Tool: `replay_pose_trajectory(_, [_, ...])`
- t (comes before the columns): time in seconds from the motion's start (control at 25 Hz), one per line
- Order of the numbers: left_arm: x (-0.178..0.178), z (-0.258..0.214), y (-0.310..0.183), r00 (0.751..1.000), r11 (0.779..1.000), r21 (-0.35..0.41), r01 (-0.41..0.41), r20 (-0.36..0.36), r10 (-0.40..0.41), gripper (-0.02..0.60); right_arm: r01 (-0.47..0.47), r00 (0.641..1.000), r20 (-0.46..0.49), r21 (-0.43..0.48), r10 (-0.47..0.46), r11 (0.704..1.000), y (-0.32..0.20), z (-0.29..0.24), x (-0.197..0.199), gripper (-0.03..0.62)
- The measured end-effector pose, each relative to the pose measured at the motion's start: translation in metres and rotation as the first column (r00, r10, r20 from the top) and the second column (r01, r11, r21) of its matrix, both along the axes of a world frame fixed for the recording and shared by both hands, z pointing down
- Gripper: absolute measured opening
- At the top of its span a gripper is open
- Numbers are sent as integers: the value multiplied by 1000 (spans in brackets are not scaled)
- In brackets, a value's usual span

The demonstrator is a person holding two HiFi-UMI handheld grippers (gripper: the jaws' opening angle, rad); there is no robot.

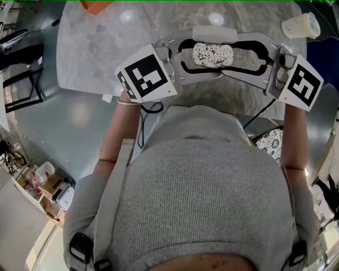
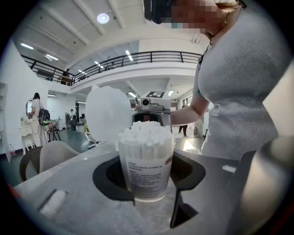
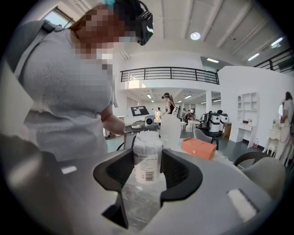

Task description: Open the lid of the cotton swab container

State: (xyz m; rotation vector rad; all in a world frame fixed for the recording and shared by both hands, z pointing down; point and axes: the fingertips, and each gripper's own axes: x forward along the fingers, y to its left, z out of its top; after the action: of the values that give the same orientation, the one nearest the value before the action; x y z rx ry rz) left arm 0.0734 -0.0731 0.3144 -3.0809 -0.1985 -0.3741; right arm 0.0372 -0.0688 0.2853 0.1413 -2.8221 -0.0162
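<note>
A clear cotton swab container [image 1: 213, 54] full of white swabs stands upright on the marble table. Its white lid [image 1: 214, 33] is flipped up and stands open on the far side. My two grippers face each other across it. The left gripper [image 1: 201, 54] is shut on the container [image 2: 146, 165], which sits deep between its dark pads, with the raised lid [image 2: 108, 114] to the left. The right gripper [image 1: 238, 54] is open. In its view the container [image 3: 147, 160] stands small at the mouth of the jaws, with dark gaps either side and the lid [image 3: 171, 126] behind.
The marble table [image 1: 95, 47] has its near edge right below my grippers. An orange box [image 3: 198, 148] lies at the far left corner [image 1: 95, 5]. A pale cup [image 1: 300, 25] lies on its side at the far right. A black cable [image 1: 151, 111] hangs off the near edge.
</note>
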Motion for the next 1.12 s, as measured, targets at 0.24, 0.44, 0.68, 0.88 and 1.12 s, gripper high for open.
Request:
replay_pose_trajectory(0.24, [0, 16, 0, 995, 999, 37, 11, 98, -15, 218, -39, 997, -63, 0, 39, 999, 0, 15, 3, 186])
replay_pose_trajectory(0.44, [-4, 23, 1, 985, 997, 73, 5, 170, -18, 218, -46, 994, -100, 1, 46, 999, 0, 18, 3, 184])
replay_pose_trajectory(0.68, [-10, 36, 4, 978, 996, 80, 30, 205, -46, 219, -53, 993, -101, 16, 54, 998, 5, 28, 0, 181])
replay_pose_trajectory(0.88, [-15, 43, 5, 976, 996, 73, 58, 206, -72, 224, -63, 992, -110, 18, 65, 998, 9, 38, -4, 181])
replay_pose_trajectory(1.12, [-20, 47, 1, 972, 995, 75, 66, 219, -81, 224, -55, 989, -137, 32, 59, 998, 6, 40, -4, 179])
